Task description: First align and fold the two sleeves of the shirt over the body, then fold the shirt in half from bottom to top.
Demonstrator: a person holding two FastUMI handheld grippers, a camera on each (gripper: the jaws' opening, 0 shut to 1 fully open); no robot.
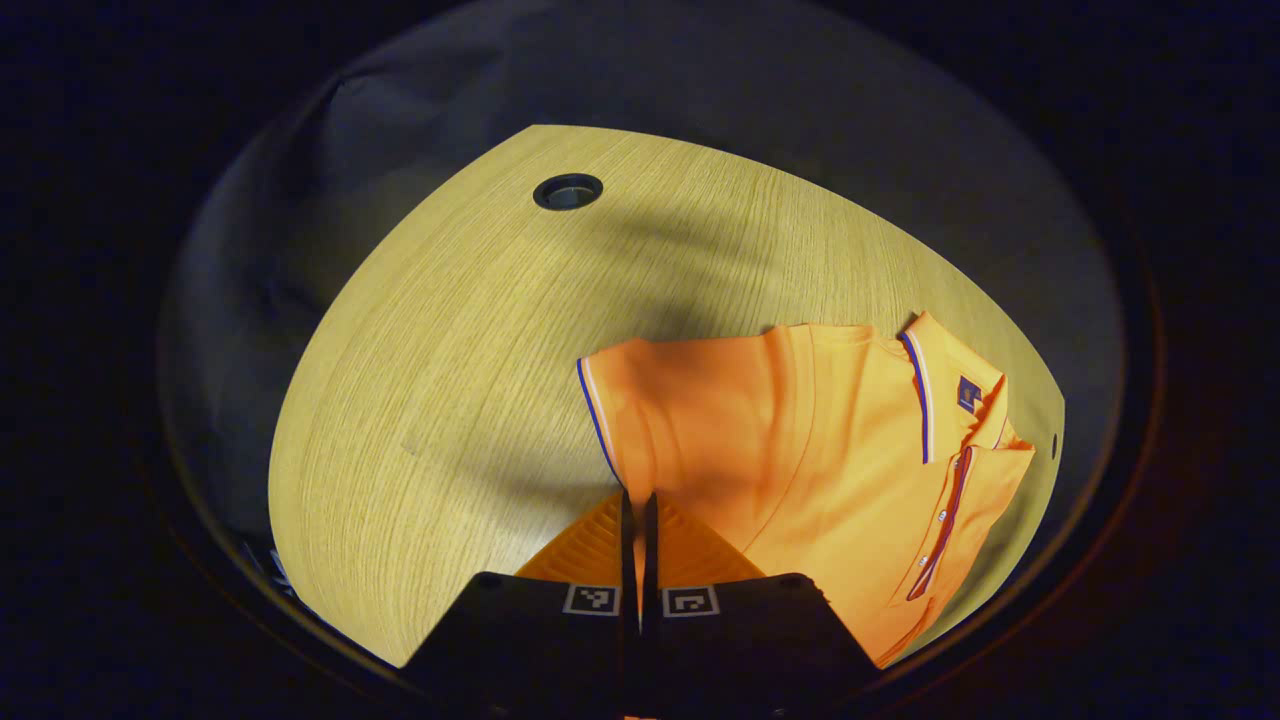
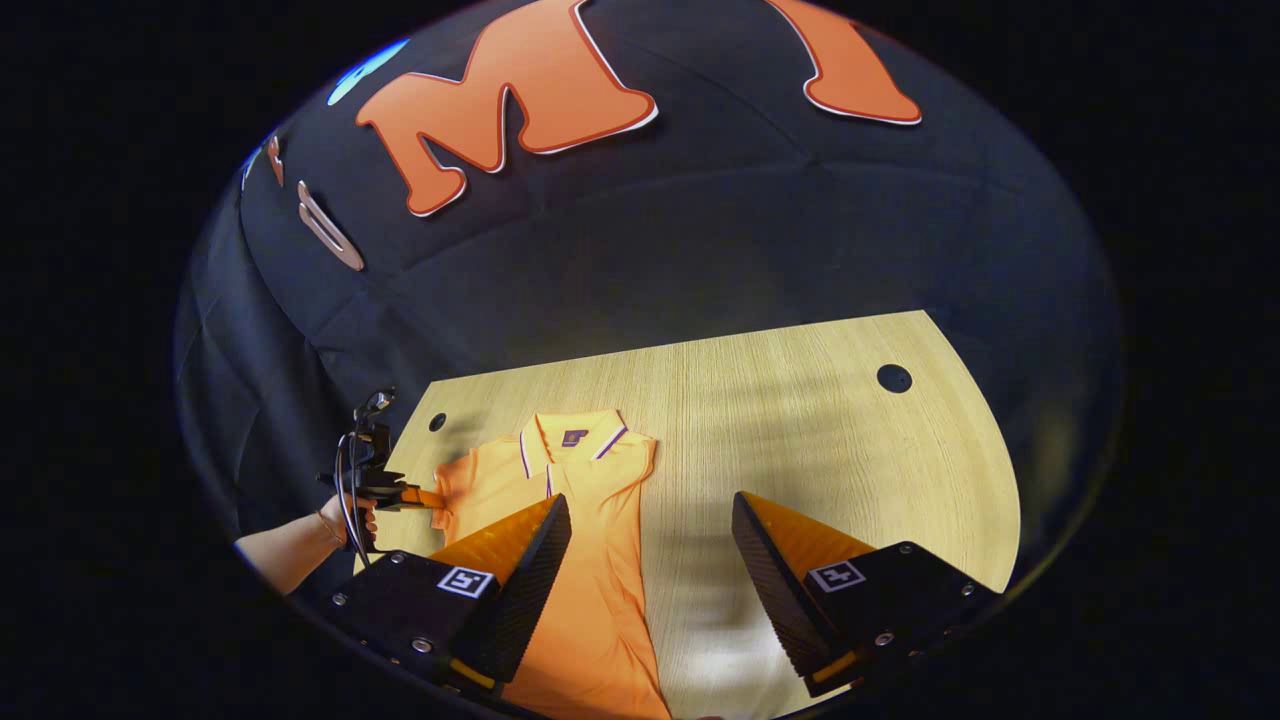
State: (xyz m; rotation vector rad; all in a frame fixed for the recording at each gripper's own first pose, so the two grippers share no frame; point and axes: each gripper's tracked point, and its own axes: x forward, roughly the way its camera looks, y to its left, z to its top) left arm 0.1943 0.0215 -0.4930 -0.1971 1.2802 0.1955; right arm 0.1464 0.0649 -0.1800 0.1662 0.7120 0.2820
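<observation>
the orange shirt (image 1: 800, 440) lies on the wooden table (image 1: 450, 360), its collar (image 1: 935, 385) toward the far side of the table in the right gripper view. in the left gripper view the left gripper (image 1: 638, 520) has its two fingers pressed together, with almost no gap between them. the tips sit at the lower edge of the sleeve (image 1: 640, 420), which has a striped hem and stands up a little from the table just in front of the tips. if a thin fold of cloth is caught between the fingers, i cannot tell from this view. the body of the shirt spreads to the right of these fingers, and the button strip (image 1: 945, 520) runs further right. a round hole (image 1: 567, 191) in the table is far ahead of the tips, to the left.

in the right gripper view the right gripper (image 2: 650, 540) is spread wide and holds nothing. its left finger hangs above the shirt body, its right finger above bare wood. between the fingers the right edge of the shirt and the table are seen. far to the left of it a hand (image 2: 362, 520) holds the other gripper at the sleeve of the shirt. another hole (image 2: 894, 378) lies ahead, to the right.
</observation>
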